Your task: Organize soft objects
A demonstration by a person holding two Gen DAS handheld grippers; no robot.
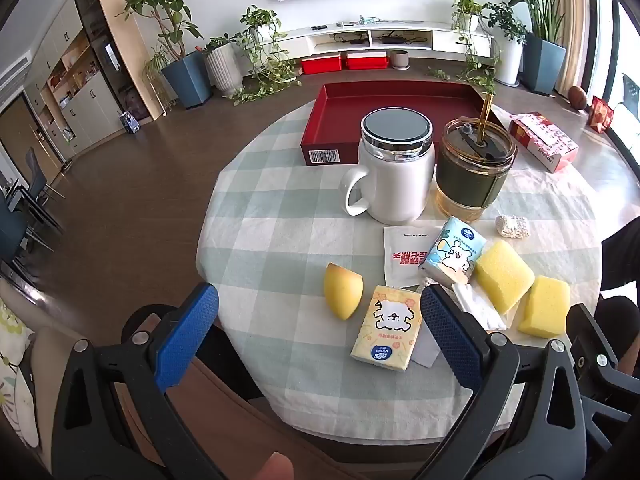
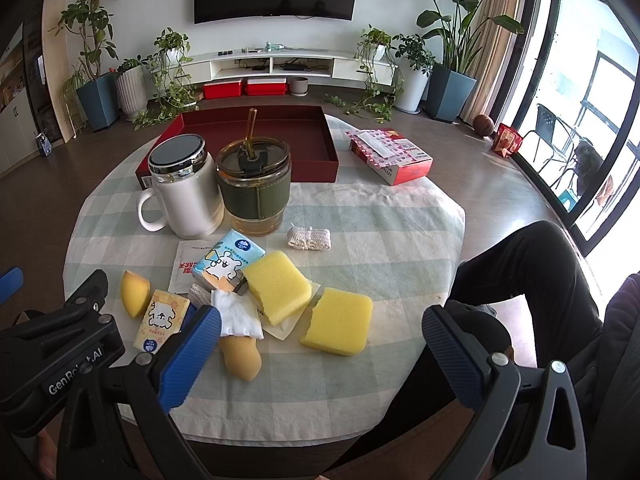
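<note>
Both the left tool [image 1: 320,320] and right tool [image 2: 320,340] hang with fingers wide apart, gripping nothing, above the table's [image 2: 380,240] near edge. Just beyond lie two yellow sponges [image 2: 276,284], tissue packs [image 1: 386,328] and a makeup sponge [image 1: 342,292]; farther back stand a white mug [image 1: 394,172], a tumbler [image 2: 254,188] and a red tray [image 2: 304,140].

Soft bits and hard bits on the checked worktop [image 2: 380,240], counted off.

Two yellow sponge blocks, one [image 2: 277,286] and another [image 2: 338,321]. Two tissue packs: a yellow one [image 2: 160,321], a blue one [image 2: 226,265]. One yellow teardrop puff [image 2: 135,293], one tan puff [image 2: 242,358], one crumpled white tissue [image 2: 238,316], one flat white sachet [image 2: 185,267] with red print, and one small knitted white bundle [image 2: 309,238]. Two drinking vessels: a white lidded mug [image 2: 188,196] and a glass tumbler [image 2: 254,190] with a single straw [image 2: 252,128]. One red tray [image 2: 308,140], one red-and-white carton [image 2: 390,156]. Two claws, left [image 1: 320,332] and right [image 2: 322,352], both spread wide.
</note>
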